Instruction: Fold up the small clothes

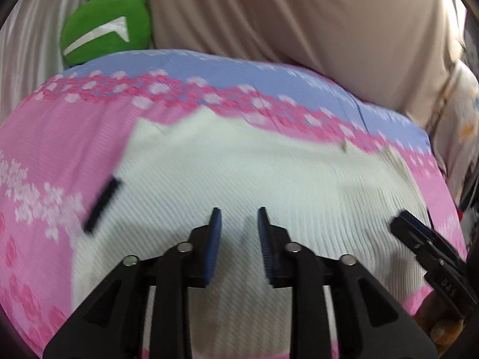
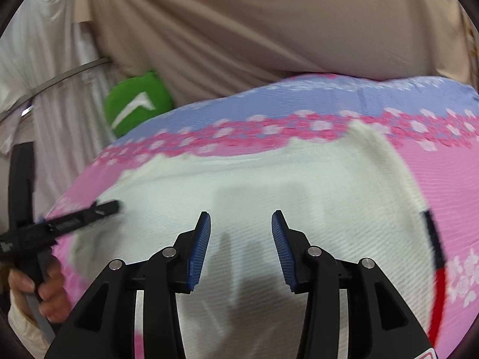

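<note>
A white ribbed knit garment [image 1: 239, 173] lies flat on a pink and blue flowered cloth [image 1: 60, 137]. It has a black stripe [image 1: 101, 206] near its left edge. My left gripper [image 1: 239, 212] hovers over the garment's near part, open, with only the fabric beneath its blue pads. In the right wrist view the same garment [image 2: 269, 185] fills the middle, with a black and red trim [image 2: 432, 239] at its right edge. My right gripper [image 2: 241, 215] is open above it, nothing between its fingers. The right gripper [image 1: 419, 239] and the left gripper [image 2: 83, 215] each show at the other view's side.
A green round cushion [image 1: 104, 30] with a white mark lies behind the flowered cloth at the back left. Beige draped fabric [image 1: 299, 15] rises behind the cloth. Pale curtains [image 2: 45, 45] hang at the left. A hand [image 2: 39, 281] grips the left gripper's handle.
</note>
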Tool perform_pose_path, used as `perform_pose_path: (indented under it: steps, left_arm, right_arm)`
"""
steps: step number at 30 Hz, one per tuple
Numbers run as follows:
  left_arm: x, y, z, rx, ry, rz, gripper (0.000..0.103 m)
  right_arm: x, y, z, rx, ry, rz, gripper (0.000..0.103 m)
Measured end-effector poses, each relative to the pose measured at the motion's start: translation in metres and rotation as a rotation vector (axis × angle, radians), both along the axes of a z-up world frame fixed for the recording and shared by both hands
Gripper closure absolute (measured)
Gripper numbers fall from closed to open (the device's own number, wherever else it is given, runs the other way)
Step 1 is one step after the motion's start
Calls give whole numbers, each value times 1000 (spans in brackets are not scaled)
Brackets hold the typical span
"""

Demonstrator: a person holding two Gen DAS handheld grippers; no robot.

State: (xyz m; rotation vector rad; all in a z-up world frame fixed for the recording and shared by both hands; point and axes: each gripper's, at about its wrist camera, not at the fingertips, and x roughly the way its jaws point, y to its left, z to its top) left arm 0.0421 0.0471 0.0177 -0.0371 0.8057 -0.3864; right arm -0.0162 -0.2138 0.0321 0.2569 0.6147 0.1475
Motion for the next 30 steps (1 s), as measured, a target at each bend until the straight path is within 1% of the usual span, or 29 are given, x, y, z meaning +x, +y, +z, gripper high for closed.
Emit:
perform_pose_path:
  steps: [1,2,3,4,5,6,7,8,9,10,11,13,14,15,16,17,19,20,22,25,30]
  left_arm:
    - [-6,-6,-5,23,3,-9,76]
    - [-10,-9,-10,43,-5,-6,76]
    - [-12,-7,-13,42,-13,-1,76]
    - [-14,-3,-13,26,-17,-4,74]
    - [-17,3,-14,12,-23,-3,74]
    - [-20,8,-15,19,-36,6,74]
    - [-24,12,-18,25,-55,-2,74]
    - [-28,14,-20,30,-75,-14,74]
    - [-34,15,-23,39,-97,-21,74]
    - [-37,16,-22,43,-107,-19,73]
    - [-40,16,-22,49,-121,-14,71]
    - [-40,14,-22,59,-126,-17,67]
    - [-40,13,-23,61,-127,-21,66]
    - [-40,13,-23,61,-127,-22,66]
    - [-40,13,-23,59,-127,-23,66]
    - [-40,14,-23,57,-126,-23,65]
    - [-40,14,-24,56,-129,-23,65]
    - [-40,14,-24,58,-128,-23,65]
    - [-40,14,-24,59,-128,-23,65]
    - [-40,14,-25,66,-128,-25,65]
    - [-42,7,-27,111,-138,-19,65]
  right_arm:
    - [0,12,-4,-30,22,33,61]
    - [1,23,-12,-83,55,46,61]
    - [1,24,-16,-99,84,40,63]
    - [-3,17,-17,-73,86,30,66]
    - [-8,5,-16,-49,93,4,66]
    - [-13,-8,-19,-52,111,-38,68]
    - [-20,-24,-23,-35,131,-76,72]
    - [-26,-37,-27,10,144,-91,78]
    - [-34,-51,-30,57,158,-111,87]
    - [-41,-63,-31,81,168,-142,89]
    - [-50,-73,-33,103,163,-174,89]
    - [-61,-84,-36,143,151,-217,81]
    - [-65,-88,-37,166,132,-231,81]
    - [-65,-89,-36,166,109,-240,81]
    - [-67,-87,-34,139,80,-277,81]
    - [-67,-84,-32,106,73,-296,80]
    - [-68,-74,-30,35,58,-302,80]
    - [-68,-71,-28,15,48,-297,80]
    - [-68,-71,-28,18,44,-302,80]
    - [-67,-75,-31,37,66,-312,79]
    - [-62,-74,-34,42,89,-310,79]
